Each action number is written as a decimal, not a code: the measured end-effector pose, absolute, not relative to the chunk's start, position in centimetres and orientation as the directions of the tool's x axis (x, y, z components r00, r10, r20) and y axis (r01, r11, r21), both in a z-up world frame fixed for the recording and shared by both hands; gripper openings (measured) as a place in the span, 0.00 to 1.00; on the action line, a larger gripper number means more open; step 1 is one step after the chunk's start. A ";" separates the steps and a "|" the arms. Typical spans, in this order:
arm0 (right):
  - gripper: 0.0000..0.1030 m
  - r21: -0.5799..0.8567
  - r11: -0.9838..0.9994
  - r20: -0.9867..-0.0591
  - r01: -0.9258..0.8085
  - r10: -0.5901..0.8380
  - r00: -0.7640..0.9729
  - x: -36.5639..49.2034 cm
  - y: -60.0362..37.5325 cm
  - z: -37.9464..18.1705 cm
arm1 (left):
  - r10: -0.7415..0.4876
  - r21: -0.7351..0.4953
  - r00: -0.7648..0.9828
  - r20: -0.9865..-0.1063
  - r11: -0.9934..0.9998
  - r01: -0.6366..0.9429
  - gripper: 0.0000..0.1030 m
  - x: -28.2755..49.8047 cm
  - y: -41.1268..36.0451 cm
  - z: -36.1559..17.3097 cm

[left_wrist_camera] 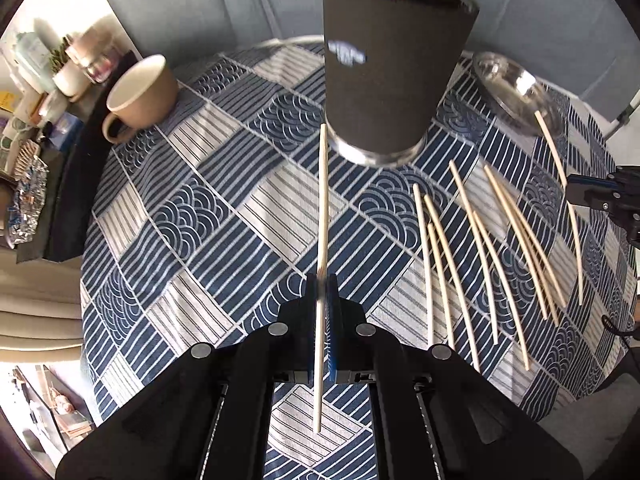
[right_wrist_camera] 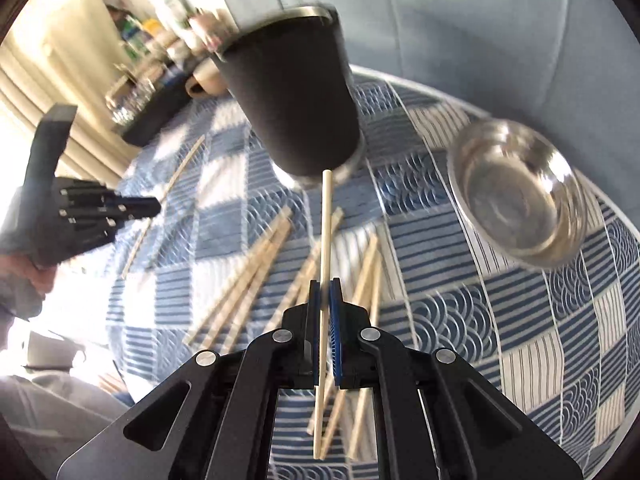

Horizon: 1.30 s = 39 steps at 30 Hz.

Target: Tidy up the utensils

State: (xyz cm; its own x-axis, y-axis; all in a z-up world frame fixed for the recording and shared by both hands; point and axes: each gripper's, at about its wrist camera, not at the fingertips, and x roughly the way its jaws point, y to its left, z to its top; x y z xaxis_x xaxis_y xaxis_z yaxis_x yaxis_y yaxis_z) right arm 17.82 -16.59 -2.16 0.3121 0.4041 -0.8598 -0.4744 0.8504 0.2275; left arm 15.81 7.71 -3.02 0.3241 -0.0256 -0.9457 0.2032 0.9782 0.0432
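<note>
Both grippers have a chopstick each right now. The left gripper (left_wrist_camera: 321, 280) is clamped tight on one wooden chopstick (left_wrist_camera: 323, 200), which runs straight out between the jaws with its far tip ending just beside the base of the black tumbler (left_wrist_camera: 394, 60). The right gripper (right_wrist_camera: 325, 286) is likewise closed on its own chopstick (right_wrist_camera: 326, 224), whose tip also points at the bottom of that tumbler (right_wrist_camera: 296, 96).

The tumbler stands upright near the middle of the round table, on a blue and white patterned tablecloth (left_wrist_camera: 208, 216). The rest of the loose chopsticks (left_wrist_camera: 476, 256) lie scattered flat on the cloth in front of the tumbler and off to its right in the left wrist view, some touching or crossing. A steel bowl (left_wrist_camera: 516, 92) sits to the right of the tumbler, and a beige mug (left_wrist_camera: 140, 92) sits to its left, well apart from it.

From the right wrist camera you can see the left gripper (right_wrist_camera: 154, 206) off to the tumbler's left, with a hand (right_wrist_camera: 24, 276) on its grip. That view is pretty blurry.
</note>
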 end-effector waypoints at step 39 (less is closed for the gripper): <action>0.04 0.288 0.836 -0.472 -0.467 0.548 0.691 31.2 -10.2 12.6 | -0.282 -0.130 0.757 -0.590 0.958 0.255 0.04 28.1 3.0 9.3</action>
